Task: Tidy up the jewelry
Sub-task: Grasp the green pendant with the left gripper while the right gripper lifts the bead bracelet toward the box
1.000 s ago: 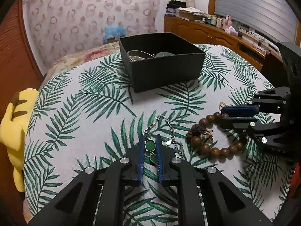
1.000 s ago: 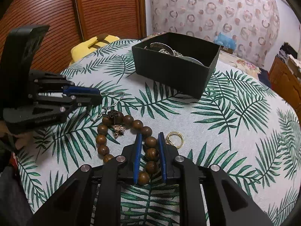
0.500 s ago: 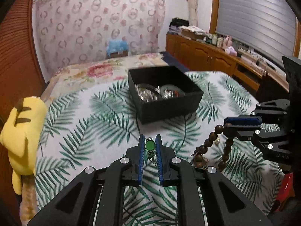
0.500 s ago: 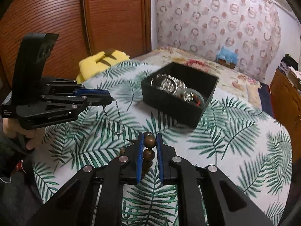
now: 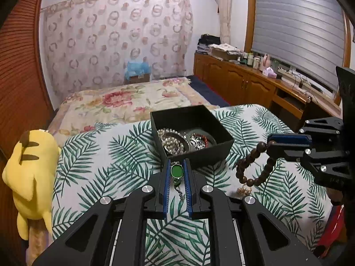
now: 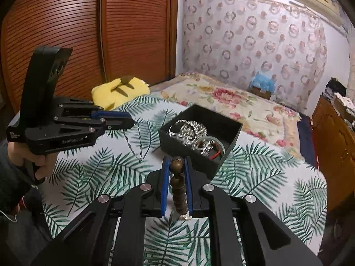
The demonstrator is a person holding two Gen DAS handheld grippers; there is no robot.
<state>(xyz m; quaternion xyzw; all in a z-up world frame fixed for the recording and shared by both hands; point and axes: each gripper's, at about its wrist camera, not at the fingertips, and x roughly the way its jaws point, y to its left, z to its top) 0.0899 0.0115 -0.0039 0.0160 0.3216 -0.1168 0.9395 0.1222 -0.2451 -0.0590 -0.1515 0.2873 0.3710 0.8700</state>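
My left gripper [image 5: 176, 168] is shut on a green-stone chain bracelet [image 5: 176, 171] and holds it in the air just short of the black box [image 5: 208, 153]. In the right wrist view the left gripper [image 6: 131, 122] shows with the silver chain [image 6: 133, 146] hanging from it. My right gripper [image 6: 176, 166] is shut on a brown wooden bead bracelet [image 6: 177, 186], lifted above the cloth near the box [image 6: 188, 155]. In the left wrist view the right gripper [image 5: 269, 146] shows with the beads [image 5: 250, 166] dangling. The box holds silver chains and bangles [image 5: 177, 139].
The palm-leaf cloth [image 5: 106, 161] covers the table. A yellow plush toy [image 5: 31, 177] sits at its left edge. A small gold piece [image 5: 244, 191] lies on the cloth under the beads. A floral bed [image 5: 124, 102] lies behind, wooden cabinets [image 5: 244, 84] at right.
Both grippers have lifted their jewelry off the cloth and risen higher. They now sit closer to the box, and its contents show from above.
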